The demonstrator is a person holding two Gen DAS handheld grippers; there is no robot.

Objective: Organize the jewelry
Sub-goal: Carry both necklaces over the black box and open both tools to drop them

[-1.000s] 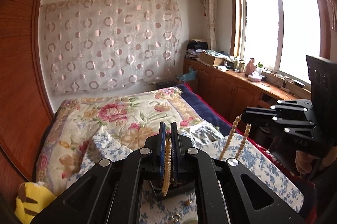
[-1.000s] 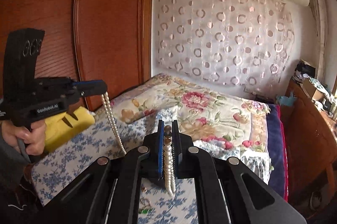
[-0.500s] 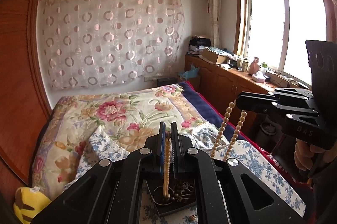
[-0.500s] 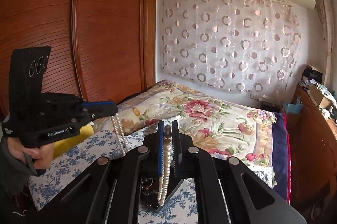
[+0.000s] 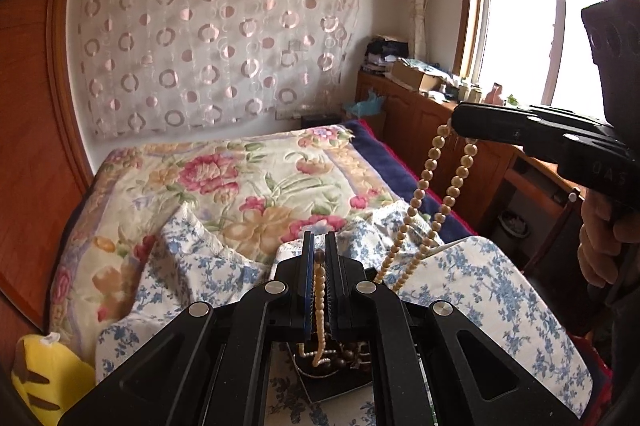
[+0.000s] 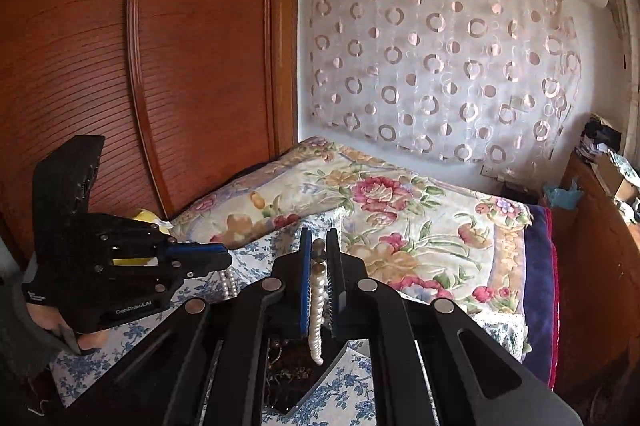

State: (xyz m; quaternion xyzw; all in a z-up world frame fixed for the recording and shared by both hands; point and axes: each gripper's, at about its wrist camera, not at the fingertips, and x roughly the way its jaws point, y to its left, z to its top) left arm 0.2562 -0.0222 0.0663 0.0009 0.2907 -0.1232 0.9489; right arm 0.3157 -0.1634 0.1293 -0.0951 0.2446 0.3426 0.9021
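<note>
A long pearl necklace (image 5: 431,194) hangs in a double strand between my two grippers. My left gripper (image 5: 319,258) is shut on one part of it, and a loop of small beads (image 5: 319,300) drops from its pads onto a dark jewellery box (image 5: 334,384). The box holds dark beads and chains. My right gripper (image 6: 319,254) is shut on another part, with pearls (image 6: 317,310) hanging over the same box (image 6: 298,388). Each view shows the other gripper: the right one (image 5: 460,121) at the right, the left one (image 6: 226,260) at the left, strand (image 6: 228,284) below it.
The box sits on a blue-flowered cloth (image 5: 492,290) spread over a bed with a floral quilt (image 5: 240,185). A wooden wardrobe (image 6: 160,85) stands to the left, a wooden cabinet (image 5: 432,129) under the window to the right. A yellow cushion (image 5: 44,374) lies at the bed's near left.
Both grippers have moved forward and lower over the bed, still shut on the necklace. The dark box has come into view beneath them, and the hanging loops have reached it.
</note>
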